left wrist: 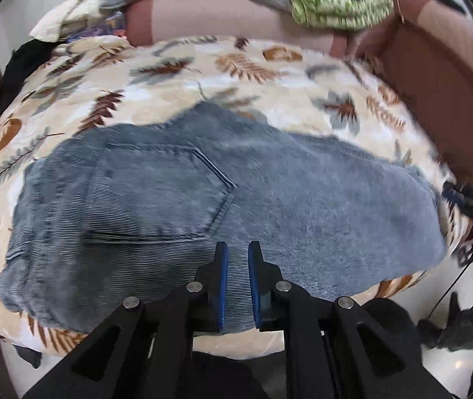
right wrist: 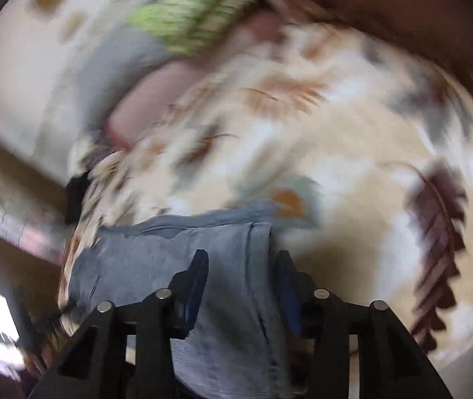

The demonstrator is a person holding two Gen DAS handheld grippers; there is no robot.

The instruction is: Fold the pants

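Folded jeans (left wrist: 223,196) spread flat on leaf-print blanket (left wrist: 183,76). Left tongs (left wrist: 237,256) nearly closed, pinching near hem for next fold. Right tongs (right wrist: 243,266) half-open, straddling denim, grip unclear.

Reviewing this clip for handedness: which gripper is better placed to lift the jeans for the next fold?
Probably the right gripper: a fold of the denim jeans sits between its jaws. The left gripper is nearly shut above flat denim, gripping nothing.
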